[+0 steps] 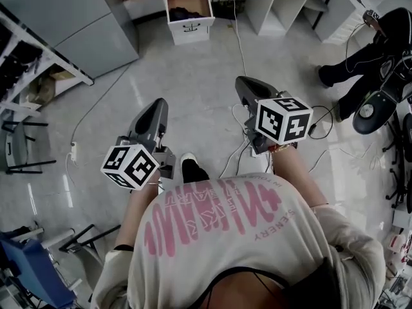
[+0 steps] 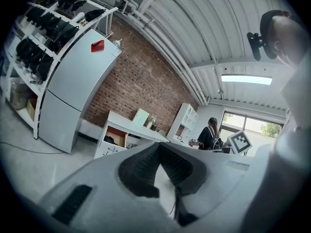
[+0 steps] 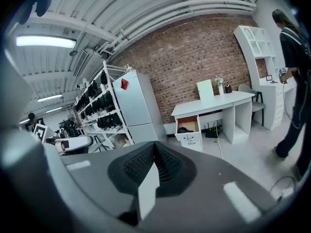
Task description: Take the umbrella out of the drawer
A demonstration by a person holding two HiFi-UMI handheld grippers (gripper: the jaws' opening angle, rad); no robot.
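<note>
The approach is in hand: left claw (image 1: 157, 103) and right claw (image 1: 241, 81), both clenched on nothing, point at the open drawer (image 1: 189, 26) well ahead, where the likely umbrella (image 1: 185, 11) lies inside, so next comes closing in and spreading one claw.

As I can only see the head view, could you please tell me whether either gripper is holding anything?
Observer: No. The left gripper is shut, with nothing between its jaws.
Operator: And the right one?
Observer: The right gripper is shut and empty as well.
Operator: Can its camera see the drawer?
Observer: Yes, the open drawer shows beyond its jaws, far off, with a dark thing inside.
</note>
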